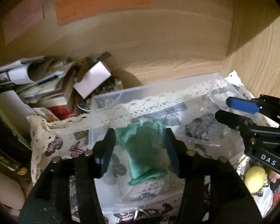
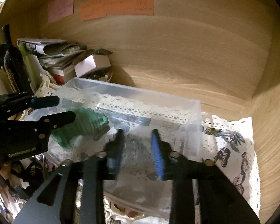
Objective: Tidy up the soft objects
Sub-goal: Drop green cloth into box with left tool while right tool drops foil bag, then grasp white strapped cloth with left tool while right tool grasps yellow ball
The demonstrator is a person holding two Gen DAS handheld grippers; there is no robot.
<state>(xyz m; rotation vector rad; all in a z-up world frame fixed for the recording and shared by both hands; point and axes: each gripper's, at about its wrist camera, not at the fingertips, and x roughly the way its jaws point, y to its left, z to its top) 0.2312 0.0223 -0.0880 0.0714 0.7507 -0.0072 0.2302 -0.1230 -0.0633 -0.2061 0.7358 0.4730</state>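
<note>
A clear plastic bin [image 1: 110, 95] [image 2: 194, 115] sits on a lace-edged butterfly cloth [image 1: 46, 136] [image 2: 231, 145]. Inside lie a crumpled green cloth [image 1: 145, 149] [image 2: 84, 125] and a dark grey cloth [image 1: 203, 128] [image 2: 134, 143]. My left gripper [image 1: 140, 141] is open, its fingers either side of the green cloth, just above it. My right gripper [image 2: 138, 145] is open over the grey cloth; it also shows in the left wrist view [image 1: 224, 110]. The left gripper shows in the right wrist view [image 2: 63, 108], open.
A wooden shelf back wall [image 2: 177, 56] carries pink and orange paper notes [image 2: 117, 4]. A pile of papers, a white box [image 1: 91, 78] and small clutter stand left of the bin. A yellow fuzzy ball [image 1: 254, 179] lies on the cloth at the right.
</note>
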